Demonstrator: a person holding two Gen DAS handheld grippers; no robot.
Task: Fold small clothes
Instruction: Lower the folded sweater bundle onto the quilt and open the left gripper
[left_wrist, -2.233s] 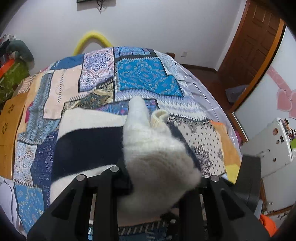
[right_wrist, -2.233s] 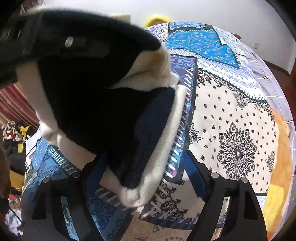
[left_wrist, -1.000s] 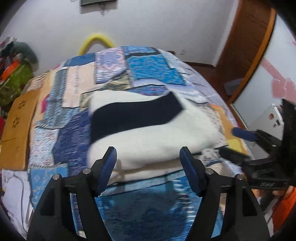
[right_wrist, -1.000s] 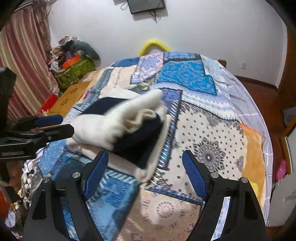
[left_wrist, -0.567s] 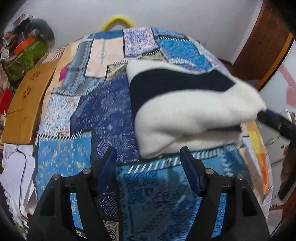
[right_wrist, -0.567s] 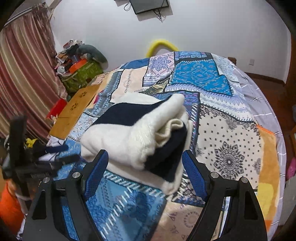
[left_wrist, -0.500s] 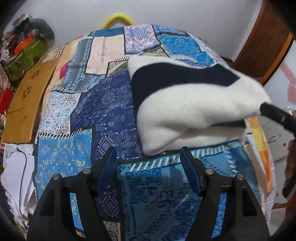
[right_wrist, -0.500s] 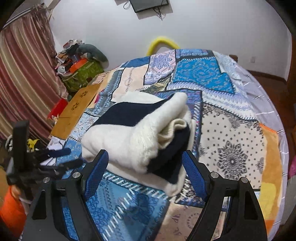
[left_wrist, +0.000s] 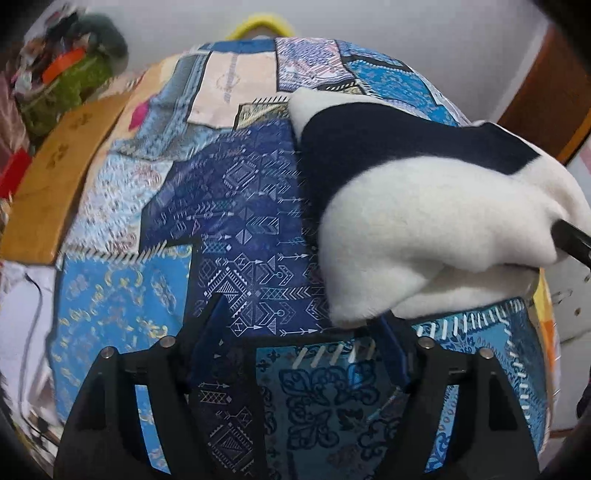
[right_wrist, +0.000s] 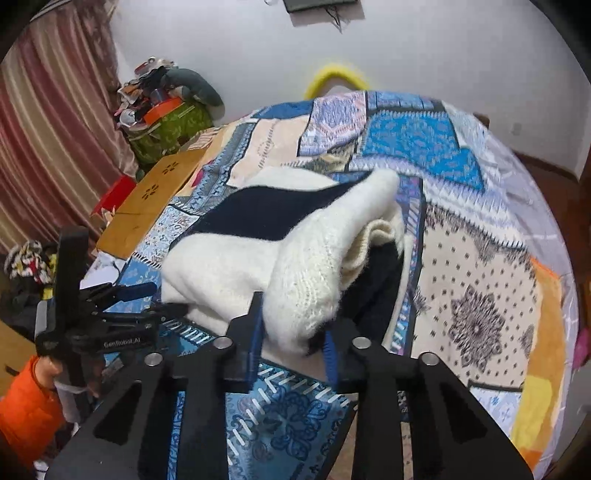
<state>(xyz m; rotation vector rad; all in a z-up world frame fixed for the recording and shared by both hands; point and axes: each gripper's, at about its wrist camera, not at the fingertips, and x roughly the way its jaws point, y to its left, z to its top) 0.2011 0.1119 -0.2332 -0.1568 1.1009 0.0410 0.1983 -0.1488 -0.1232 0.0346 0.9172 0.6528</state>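
Note:
A folded white and navy knit sweater (left_wrist: 424, 206) lies on the patchwork quilt (left_wrist: 236, 229); it also shows in the right wrist view (right_wrist: 280, 243). My left gripper (left_wrist: 299, 325) is open and empty, at the sweater's near left corner. It shows from the side in the right wrist view (right_wrist: 159, 299), its tips at the sweater's left edge. My right gripper (right_wrist: 293, 332) has narrowed its jaws around the sweater's near white fold. One right fingertip (left_wrist: 572, 240) shows in the left wrist view, pressed into the sweater's right end.
The quilt (right_wrist: 480, 258) covers a bed. A wooden board (right_wrist: 147, 206) lies along the bed's left side, with a green bag and clutter (right_wrist: 166, 118) behind it. A striped curtain (right_wrist: 48, 129) hangs at the left. A brown door (left_wrist: 546, 96) stands at the right.
The sweater was let go and laid on the quilt. Both grippers drew back open, then came in low again. The right jaws have now narrowed on the near white fold.

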